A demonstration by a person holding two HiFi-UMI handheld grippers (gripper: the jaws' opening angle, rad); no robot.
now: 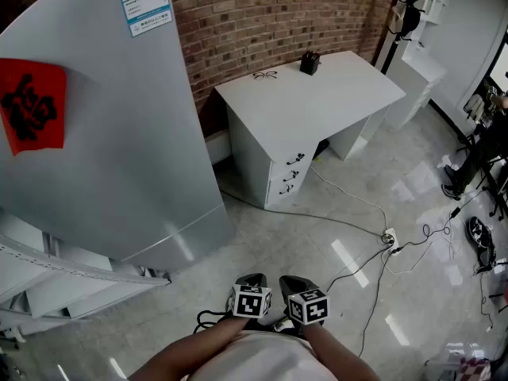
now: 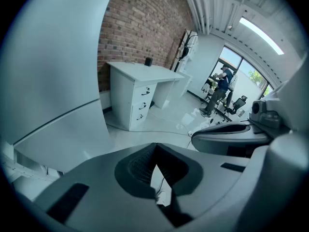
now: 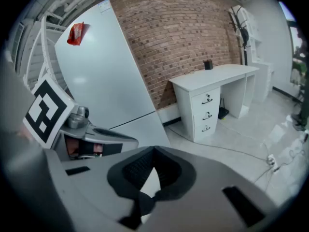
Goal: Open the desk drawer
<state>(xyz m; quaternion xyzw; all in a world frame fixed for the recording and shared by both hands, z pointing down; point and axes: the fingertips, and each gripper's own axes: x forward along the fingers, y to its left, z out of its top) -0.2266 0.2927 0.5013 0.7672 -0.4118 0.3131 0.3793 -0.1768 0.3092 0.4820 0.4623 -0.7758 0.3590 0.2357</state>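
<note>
The white desk (image 1: 317, 94) stands against the brick wall, far from both grippers. Its drawer stack (image 1: 287, 175) has three shut drawers with dark handles, also seen in the left gripper view (image 2: 143, 103) and the right gripper view (image 3: 206, 112). Low in the head view, my left gripper (image 1: 252, 279) and right gripper (image 1: 292, 282) are held side by side close to the body, over the floor. The left gripper (image 2: 155, 149) has its jaws shut with nothing between them. The right gripper (image 3: 154, 152) looks the same, tips touching and holding nothing.
A tall grey refrigerator (image 1: 103, 125) with a red sticker (image 1: 30, 105) fills the left. Cables and a power strip (image 1: 388, 236) lie on the tiled floor between me and the desk. Glasses (image 1: 265, 75) and a black object (image 1: 309, 62) sit on the desktop. A person (image 2: 218, 90) stands far off.
</note>
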